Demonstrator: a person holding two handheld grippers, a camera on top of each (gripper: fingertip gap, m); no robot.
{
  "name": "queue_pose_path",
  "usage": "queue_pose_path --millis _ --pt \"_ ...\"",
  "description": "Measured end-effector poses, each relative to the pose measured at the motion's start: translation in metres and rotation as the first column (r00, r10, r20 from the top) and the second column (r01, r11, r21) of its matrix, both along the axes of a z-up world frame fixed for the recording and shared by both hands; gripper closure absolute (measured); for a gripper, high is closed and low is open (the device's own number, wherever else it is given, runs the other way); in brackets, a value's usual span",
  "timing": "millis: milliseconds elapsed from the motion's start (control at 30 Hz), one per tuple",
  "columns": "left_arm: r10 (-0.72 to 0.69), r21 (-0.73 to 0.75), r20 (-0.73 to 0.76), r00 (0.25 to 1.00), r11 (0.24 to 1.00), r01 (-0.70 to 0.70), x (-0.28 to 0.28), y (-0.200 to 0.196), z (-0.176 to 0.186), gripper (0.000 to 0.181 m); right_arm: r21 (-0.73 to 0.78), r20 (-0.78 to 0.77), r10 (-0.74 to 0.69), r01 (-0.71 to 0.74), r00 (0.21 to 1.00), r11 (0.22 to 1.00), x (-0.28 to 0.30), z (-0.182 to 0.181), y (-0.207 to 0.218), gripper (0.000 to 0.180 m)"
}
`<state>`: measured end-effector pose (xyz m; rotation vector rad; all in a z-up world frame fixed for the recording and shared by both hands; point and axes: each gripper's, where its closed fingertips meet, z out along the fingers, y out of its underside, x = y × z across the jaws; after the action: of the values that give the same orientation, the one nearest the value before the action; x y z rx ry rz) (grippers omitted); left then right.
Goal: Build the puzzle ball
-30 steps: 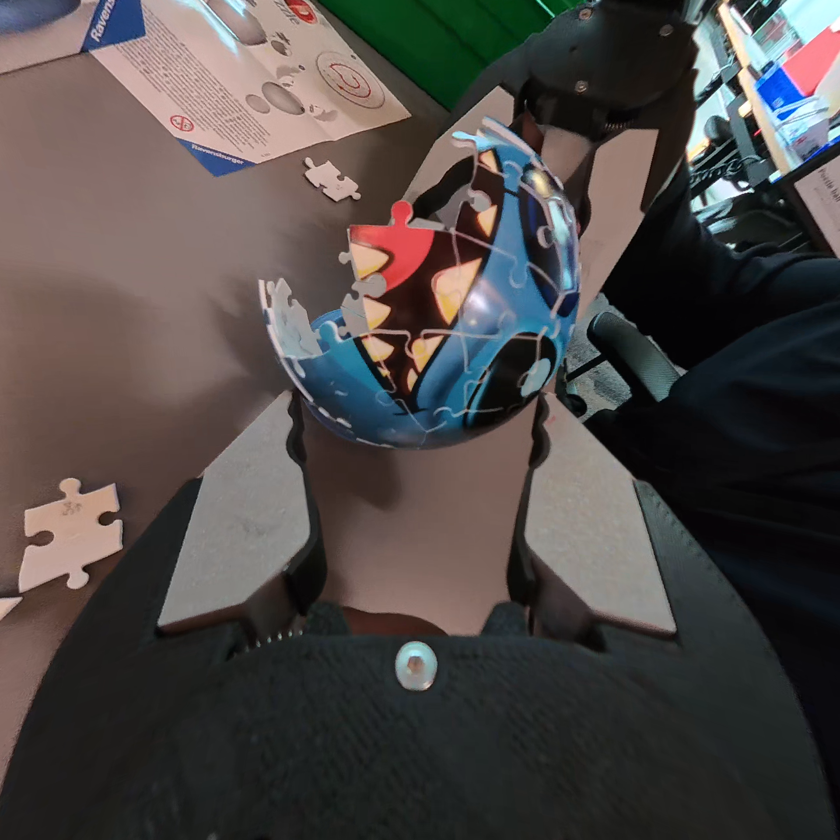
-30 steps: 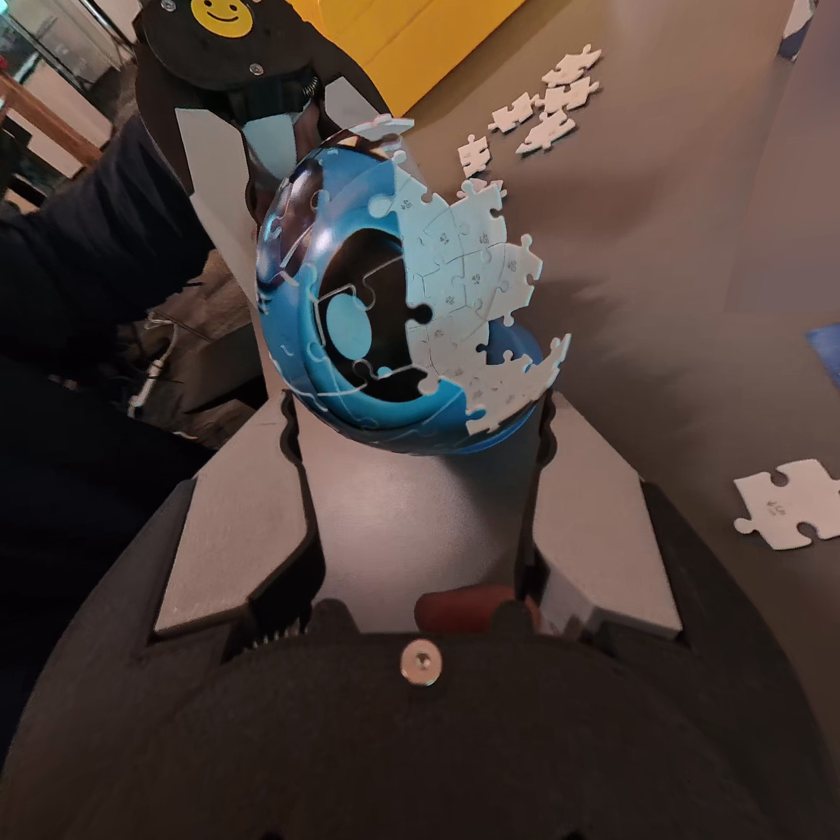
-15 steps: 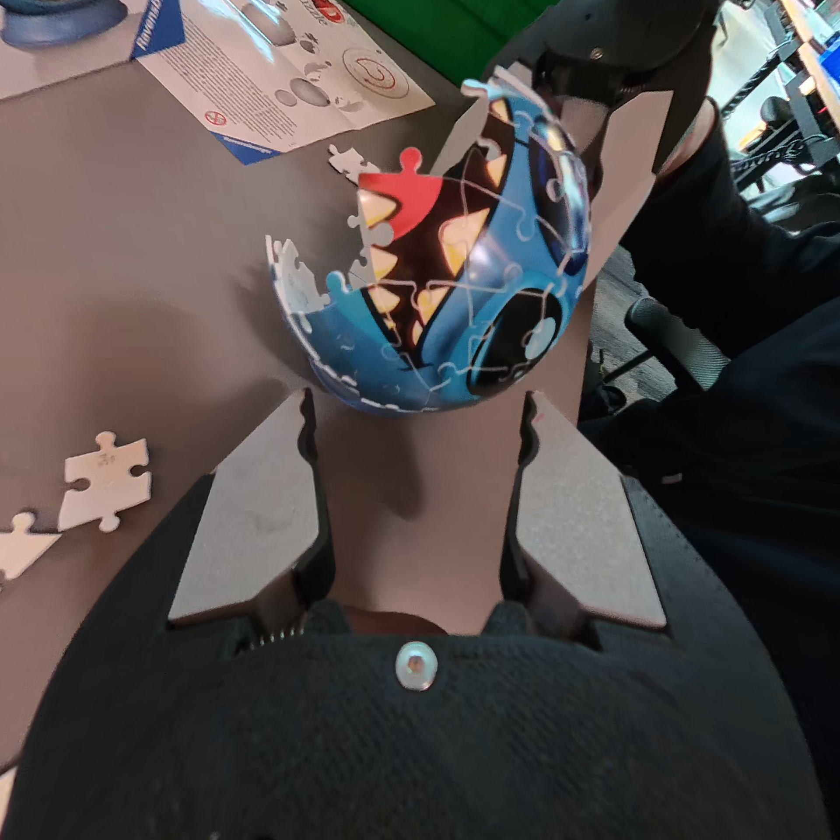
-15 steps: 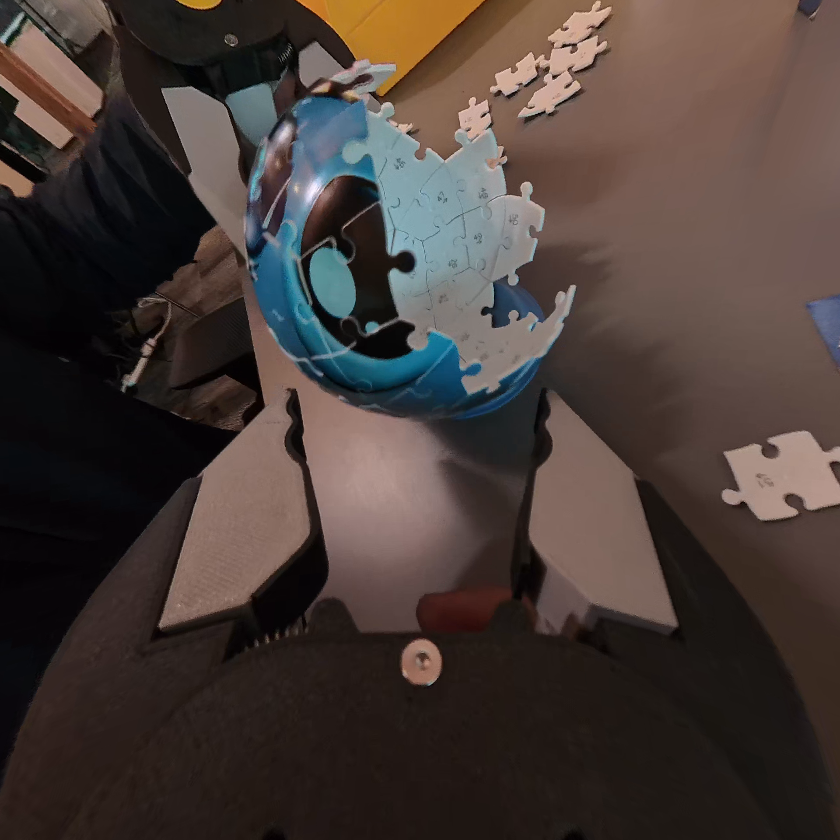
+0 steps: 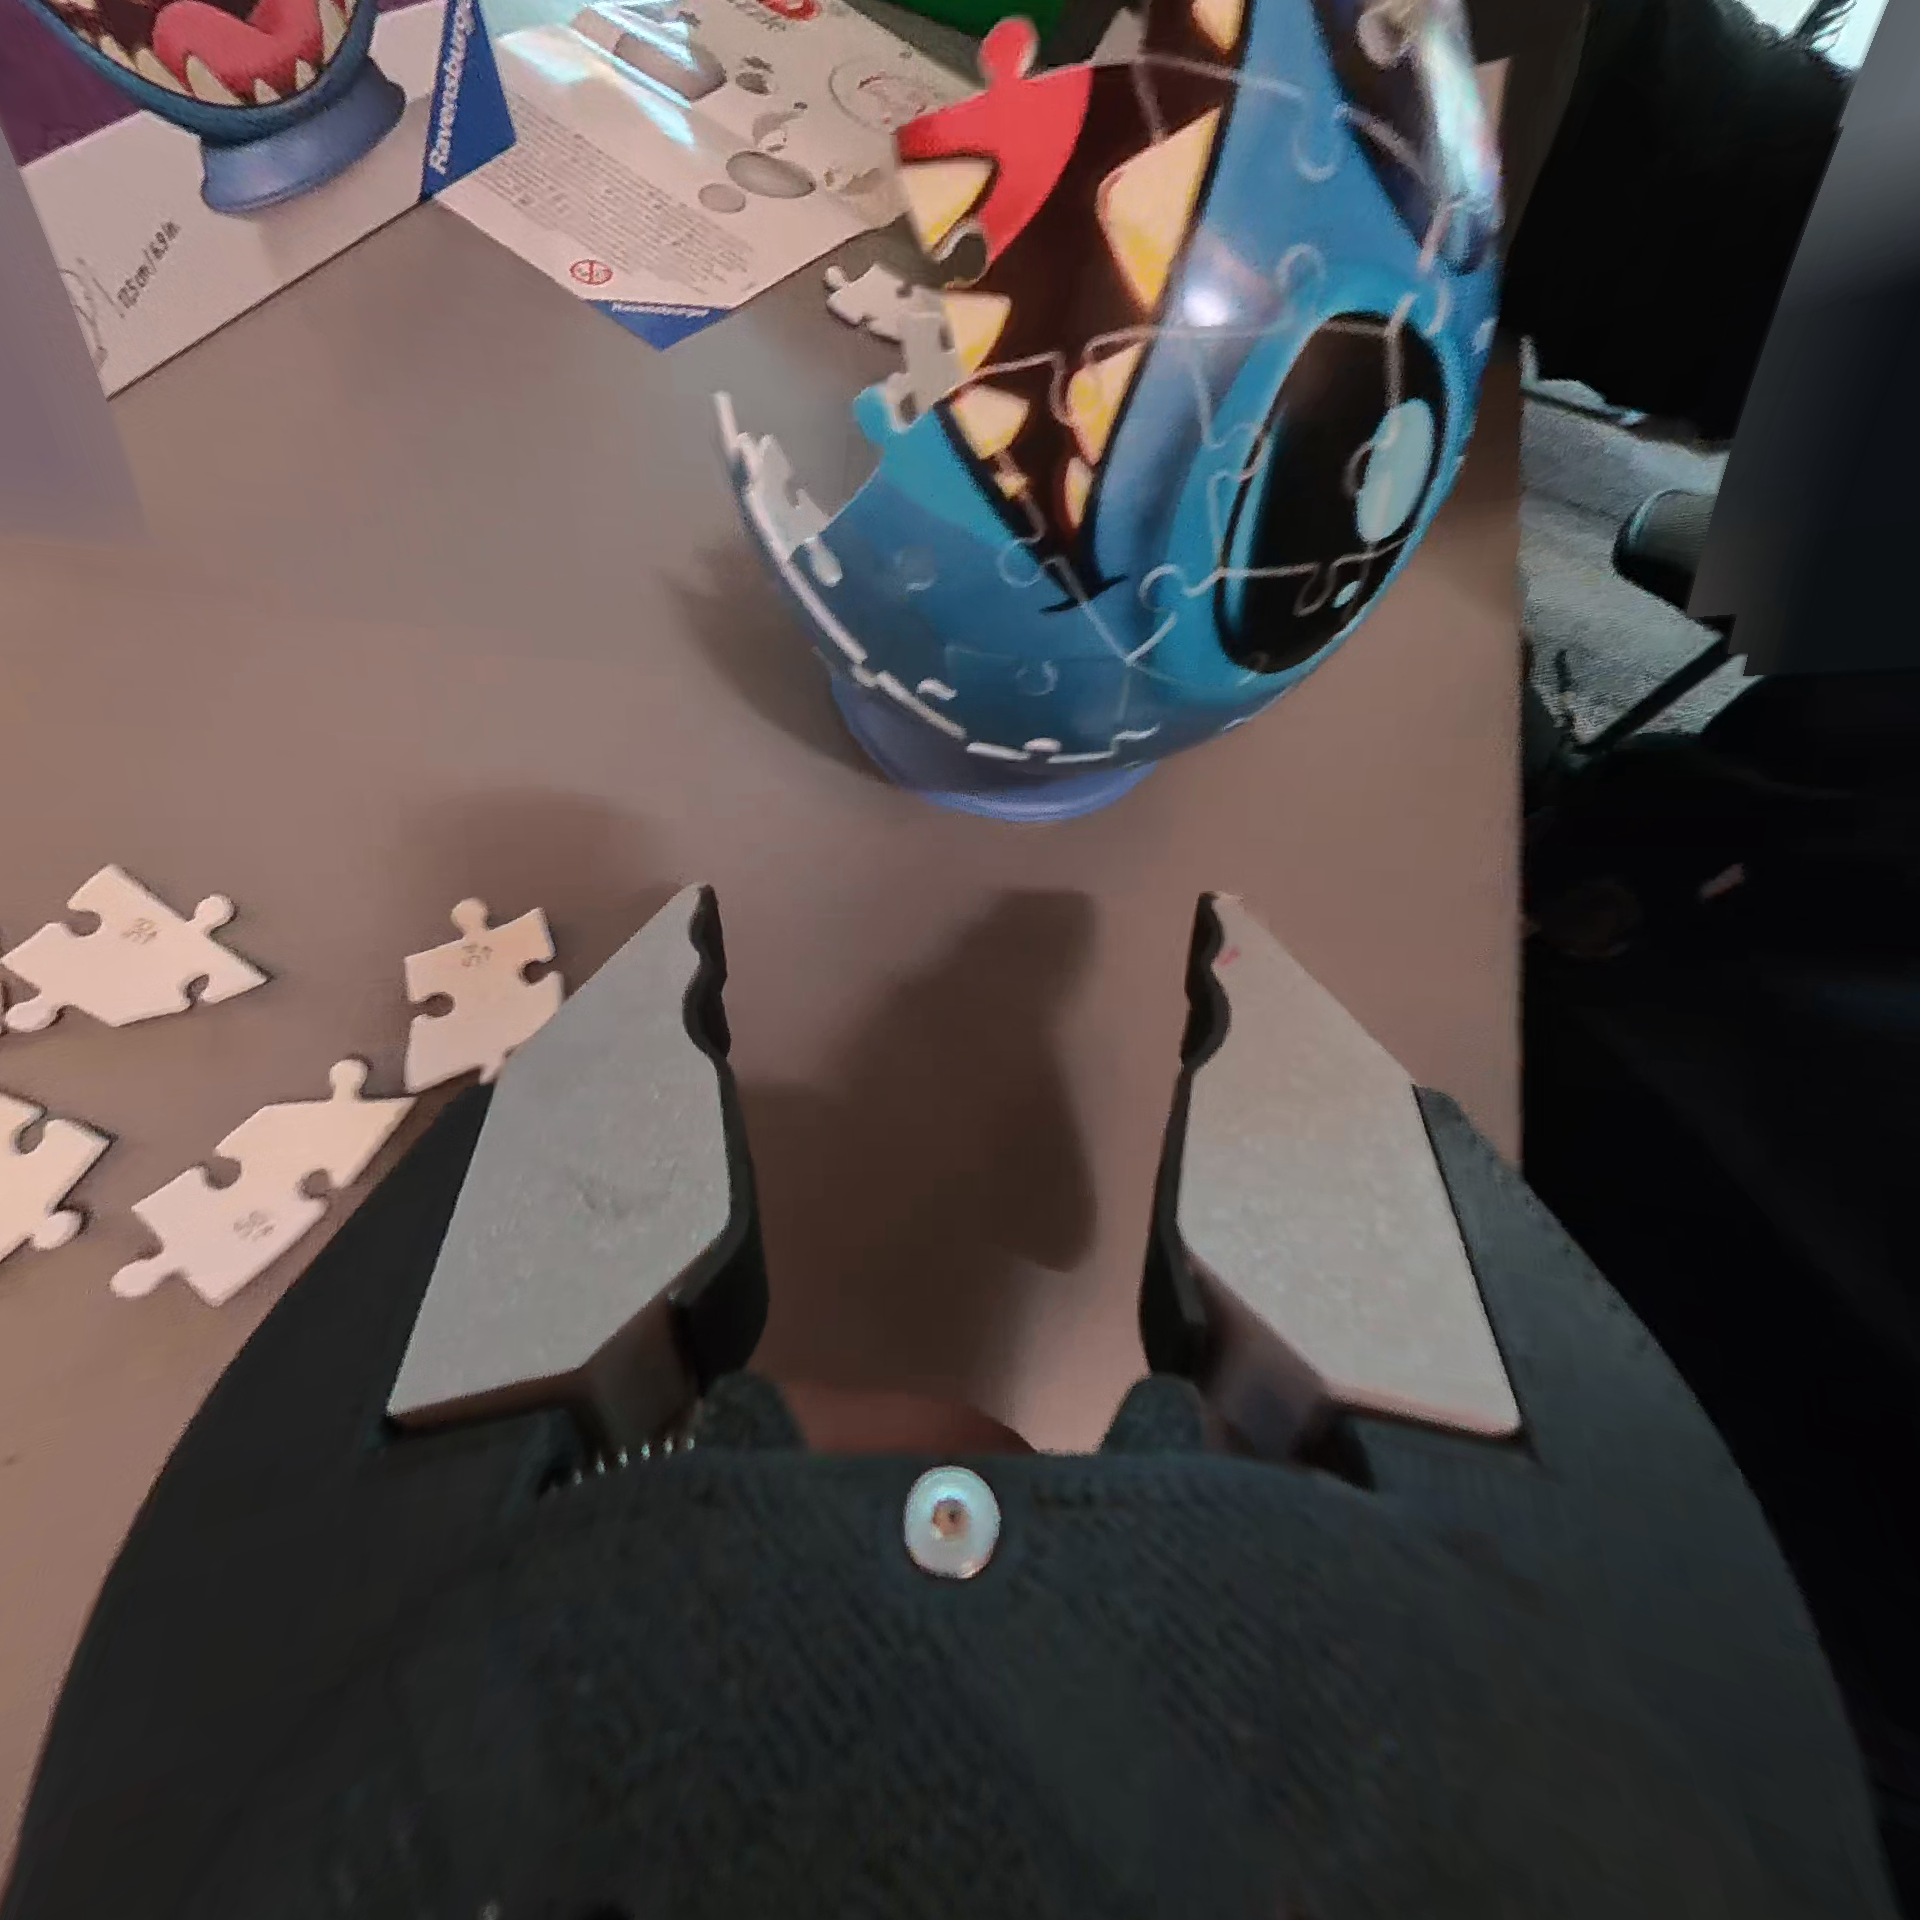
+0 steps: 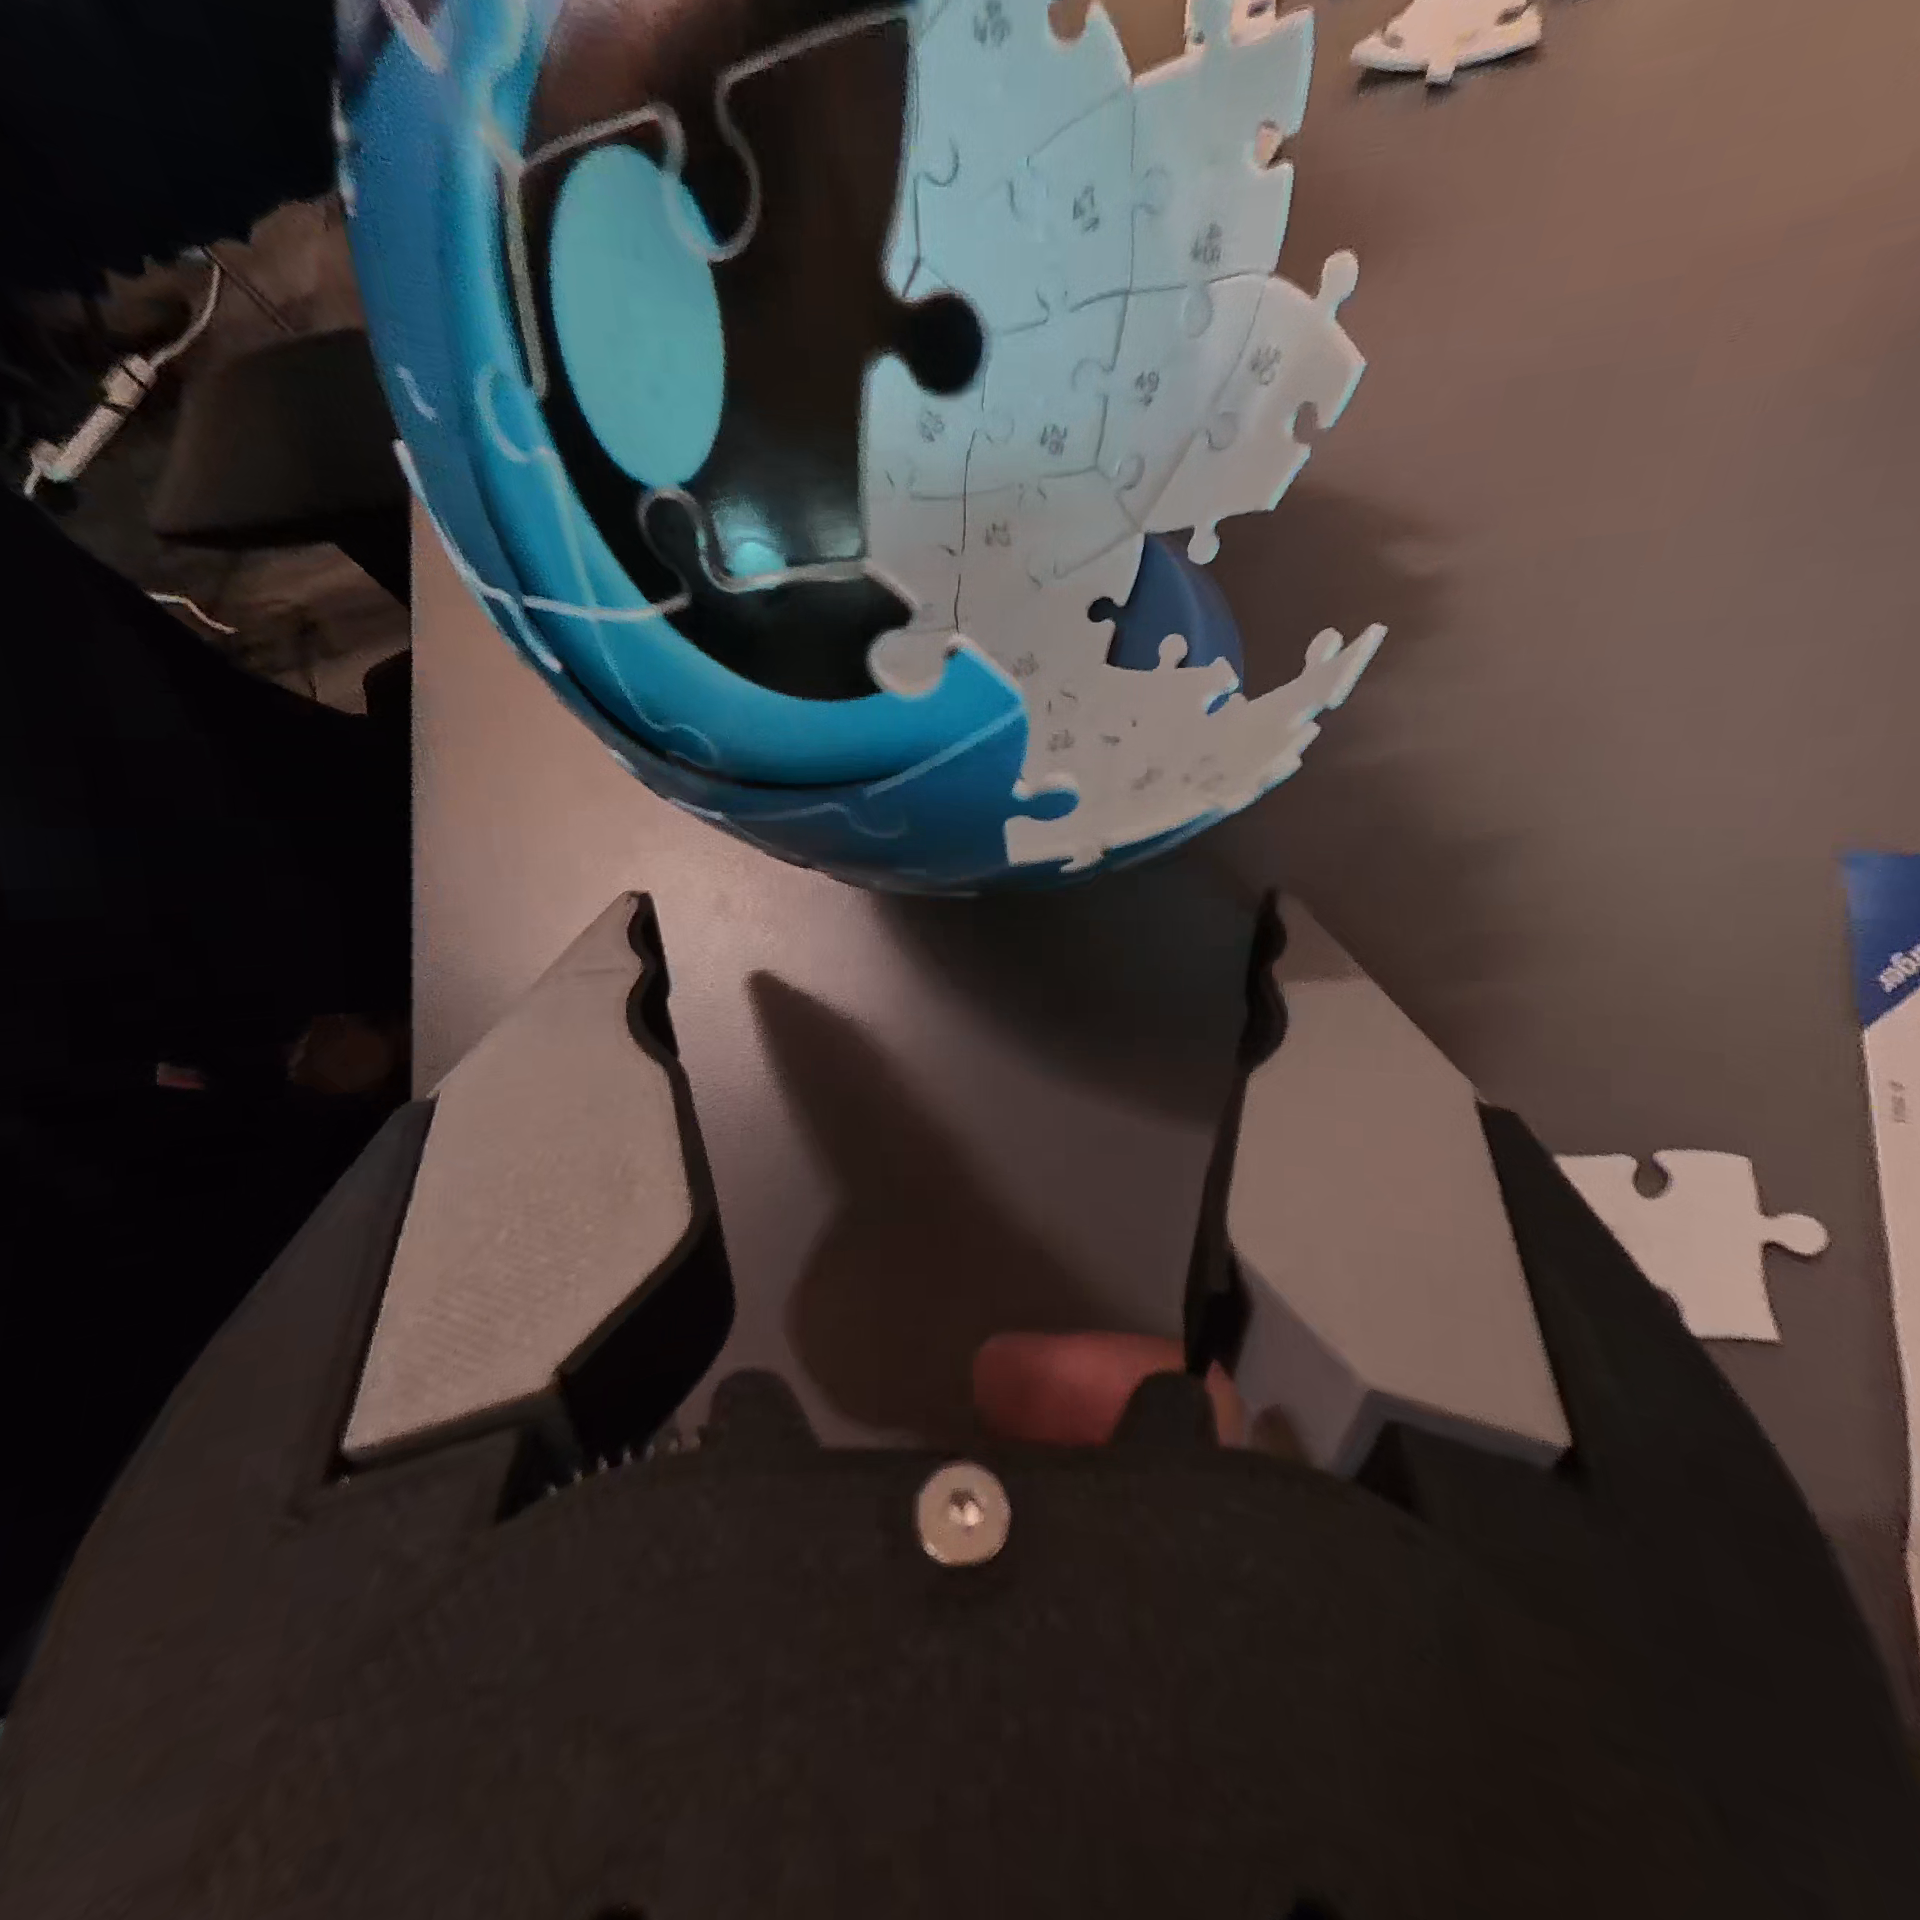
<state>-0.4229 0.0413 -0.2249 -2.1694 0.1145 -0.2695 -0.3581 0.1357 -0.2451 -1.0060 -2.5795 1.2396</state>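
While the half-built blue plastic puzzle ball with the toothy mouth and black eye (image 5: 1174,436) sits on its round blue stand (image 5: 997,790) at twelve o'clock in the left wrist view, neither tool has a hold on it. The left gripper (image 5: 951,935) is released, its jaws spread wide and empty, short of the stand. The right gripper (image 6: 951,935) is likewise parted and empty, with the shell at twelve o'clock just beyond its tips.

Nothing visible steadies the ball except the stand, and from these angles I cannot tell how squarely it is seated. The shell is open on one side, with a ragged edge of pale interlocking tabs (image 6: 1278,436) jutting free at one to two o'clock in the right wrist view. My judgement is that this edge is the weak spot: a finger brushing it could pop pieces loose or tip the ball off the stand.

Loose white puzzle pieces (image 5: 260,1184) lie face-down on the grey-brown table (image 5: 416,623) at nine o'clock of the left tool, and one (image 6: 1683,1247) at three o'clock of the right. Flat pieces could skid or be pinched askew, then seat badly.
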Motion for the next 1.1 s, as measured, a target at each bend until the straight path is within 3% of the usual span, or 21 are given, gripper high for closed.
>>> queue_pose_path --millis 400,600,833,1000,1100 --pt "-0.096 0.032 0.053 0.994 0.995 0.094 -0.005 -0.011 0.003 0.097 -0.191 0.057 0.300 -0.285 0.952 0.939 0.063 0.015 -0.042 0.083" --pt "-0.152 0.038 0.066 0.986 0.988 0.149 0.004 -0.014 0.004 0.097 -0.204 0.067 0.137 -0.120 0.988 0.971 0.035 0.018 -0.014 0.088" --pt "-0.225 0.010 0.099 0.969 0.974 0.225 0.017 -0.020 0.000 0.096 -0.200 0.073 0.094 -0.078 0.993 0.977 0.030 0.020 -0.003 0.096" --pt "-0.180 0.031 0.098 0.979 0.984 0.178 0.011 -0.017 0.003 0.098 -0.273 0.082 0.050 -0.026 0.995 0.962 0.024 0.027 0.001 0.091" --pt "-0.093 0.048 0.028 0.995 0.995 0.092 -0.001 -0.007 0.004 0.093 -0.242 0.048 0.029 -0.016 0.998 0.970 0.017 0.021 -0.003 0.091"
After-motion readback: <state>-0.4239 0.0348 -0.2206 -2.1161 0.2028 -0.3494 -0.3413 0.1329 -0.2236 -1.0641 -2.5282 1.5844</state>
